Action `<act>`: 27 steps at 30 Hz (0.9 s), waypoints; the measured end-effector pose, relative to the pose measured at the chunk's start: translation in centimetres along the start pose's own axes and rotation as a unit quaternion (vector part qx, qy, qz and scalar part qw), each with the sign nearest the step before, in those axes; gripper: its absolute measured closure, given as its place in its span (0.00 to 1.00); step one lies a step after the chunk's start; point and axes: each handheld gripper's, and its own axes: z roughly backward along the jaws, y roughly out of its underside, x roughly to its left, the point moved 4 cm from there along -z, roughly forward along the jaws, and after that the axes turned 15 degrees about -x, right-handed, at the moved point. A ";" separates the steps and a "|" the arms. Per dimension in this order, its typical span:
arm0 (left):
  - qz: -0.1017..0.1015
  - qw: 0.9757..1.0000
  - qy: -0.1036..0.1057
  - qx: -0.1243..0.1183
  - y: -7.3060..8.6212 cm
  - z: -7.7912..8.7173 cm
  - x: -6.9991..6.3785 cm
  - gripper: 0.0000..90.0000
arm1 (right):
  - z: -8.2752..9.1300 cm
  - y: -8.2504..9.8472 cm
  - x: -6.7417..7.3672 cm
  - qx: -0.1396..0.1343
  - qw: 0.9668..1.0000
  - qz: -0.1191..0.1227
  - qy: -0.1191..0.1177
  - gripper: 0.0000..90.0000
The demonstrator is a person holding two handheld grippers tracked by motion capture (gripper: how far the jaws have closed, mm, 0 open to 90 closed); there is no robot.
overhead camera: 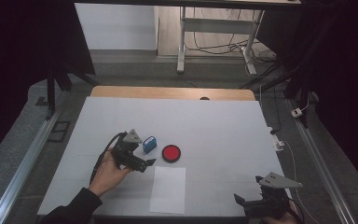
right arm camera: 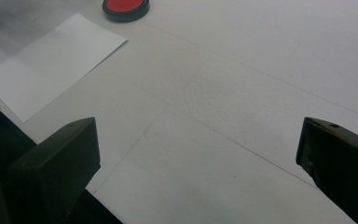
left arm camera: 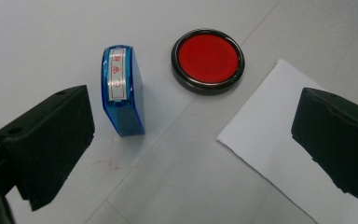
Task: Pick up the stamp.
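A blue translucent stamp (overhead camera: 149, 144) (left arm camera: 121, 88) lies on its side on the white table, its label strip facing up. Just right of it sits a round red ink pad (overhead camera: 171, 153) (left arm camera: 208, 59) (right arm camera: 126, 7) in a black rim. A white sheet of paper (overhead camera: 168, 189) (left arm camera: 275, 140) (right arm camera: 51, 65) lies nearer the front edge. My left gripper (overhead camera: 147, 164) (left arm camera: 191, 149) is open, hovering just short of the stamp with nothing between its jaws. My right gripper (overhead camera: 242, 201) (right arm camera: 196, 163) is open and empty at the table's front right corner.
The white table top (overhead camera: 214, 130) has a wooden edge at the far side. Beyond it are a desk frame (overhead camera: 214, 28) and cables on the floor. Metal rails (overhead camera: 28, 158) run along both sides. Faint red ink smudges (left arm camera: 105, 163) mark the surface near the stamp.
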 end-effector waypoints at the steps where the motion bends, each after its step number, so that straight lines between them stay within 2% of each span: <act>1: -0.004 1.000 -0.003 0.002 0.0 -0.3 0.1 0.00 | 0.0 0.0 0.0 0.000 1.000 0.000 0.000 0.00; 7: -0.012 1.000 -0.009 0.006 -0.5 -1.8 0.7 0.00 | 0.0 0.0 0.0 0.003 1.000 0.000 -0.002 0.00; 9: -0.008 1.000 -0.011 0.006 -0.6 -2.2 1.0 0.00 | 0.0 0.0 0.0 0.004 1.000 0.000 -0.002 0.00; 16: -0.012 0.999 -0.019 0.023 -0.4 -3.3 2.3 0.00 | -0.1 0.0 0.1 0.007 1.000 0.001 -0.004 0.00; 20: -0.015 0.999 -0.024 0.033 -0.3 -4.1 2.7 0.04 | -0.1 0.1 0.1 0.007 1.000 0.001 -0.005 0.00; 23: -0.018 0.999 -0.029 0.039 -0.2 -4.5 3.1 0.09 | -0.1 0.1 0.1 0.008 1.000 0.002 -0.006 0.00; 27: -0.010 0.999 -0.029 0.038 -0.2 -4.6 3.6 0.25 | -0.1 0.1 0.1 0.008 1.000 0.002 -0.007 0.00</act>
